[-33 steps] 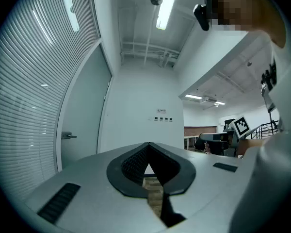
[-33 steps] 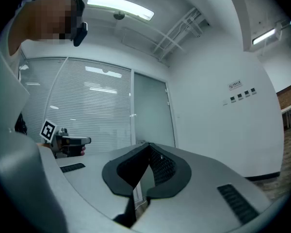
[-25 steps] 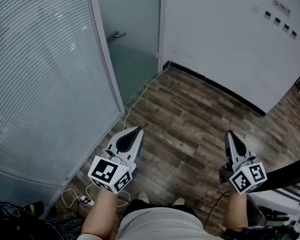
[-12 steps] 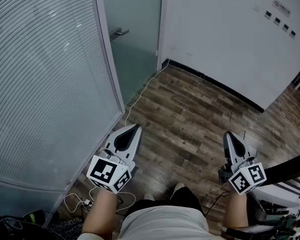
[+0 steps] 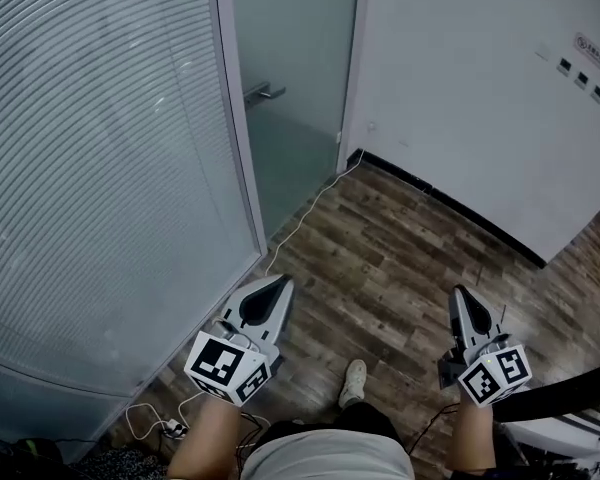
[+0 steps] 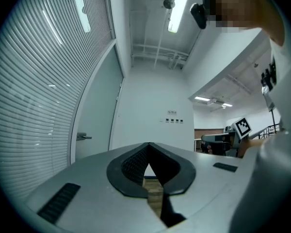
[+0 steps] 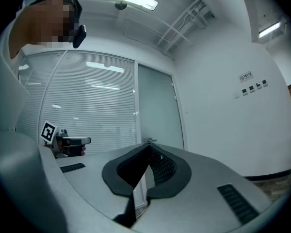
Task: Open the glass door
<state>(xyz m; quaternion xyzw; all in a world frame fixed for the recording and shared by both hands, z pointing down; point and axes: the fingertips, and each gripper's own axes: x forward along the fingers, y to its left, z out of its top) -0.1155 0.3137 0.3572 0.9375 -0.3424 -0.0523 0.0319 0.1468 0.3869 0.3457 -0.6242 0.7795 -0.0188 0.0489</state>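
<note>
The frosted glass door stands closed ahead and to the left, between a blind-covered glass wall and a white wall. Its metal lever handle sticks out from the door's left side; the same handle shows in the left gripper view and also as a small handle in the right gripper view. My left gripper is held level over the wood floor, shut and empty, well short of the door. My right gripper is to the right, also shut on nothing.
A slatted glass partition runs along the left. A white wall with small switch plates closes the right side. A white cable trails across the wood floor to a power strip near my feet.
The door and its handle have grown nearer in the head view as I walked forward. Both grippers kept their pose and stayed shut.
</note>
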